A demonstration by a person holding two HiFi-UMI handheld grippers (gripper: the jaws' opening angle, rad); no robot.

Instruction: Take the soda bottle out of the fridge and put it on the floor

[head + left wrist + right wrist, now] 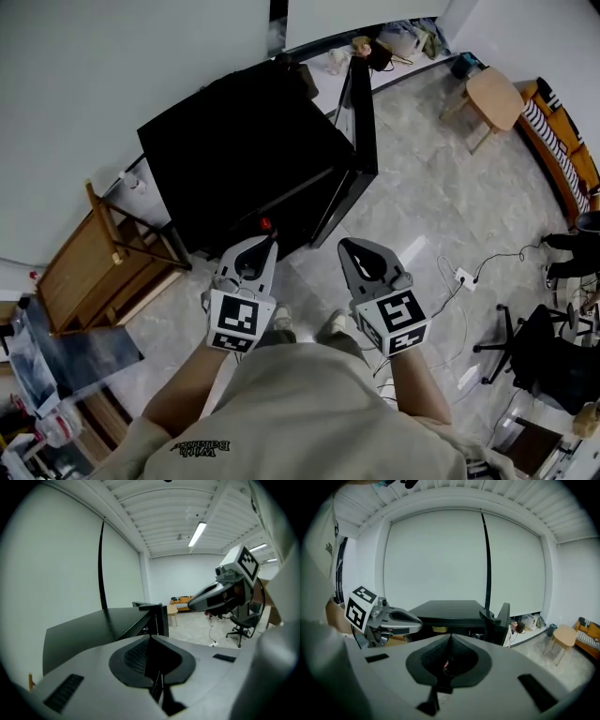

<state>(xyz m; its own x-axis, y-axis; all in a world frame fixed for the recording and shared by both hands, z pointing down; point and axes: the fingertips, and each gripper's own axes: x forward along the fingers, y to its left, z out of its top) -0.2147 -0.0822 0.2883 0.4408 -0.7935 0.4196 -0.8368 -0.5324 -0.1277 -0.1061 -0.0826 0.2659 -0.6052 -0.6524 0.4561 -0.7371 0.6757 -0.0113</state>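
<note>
A low black fridge [244, 141] stands by the wall with its door [361, 122] swung open to the right. At the fridge's open front I see a small red cap [265, 225], probably the soda bottle's top; the rest of the bottle is hidden. My left gripper [267, 240] hangs just in front of that cap, jaws together and empty. My right gripper [346, 246] hovers beside it near the door's lower edge, also shut with nothing in it. The right gripper view shows the fridge [450, 607] ahead and the left gripper [405, 617] at the left.
A wooden rack [94, 272] stands left of the fridge. On the tiled floor to the right lie a power strip with cables [464, 277] and an office chair [548, 356]. A small round wooden table [494, 97] and a striped sofa [562, 141] are farther back.
</note>
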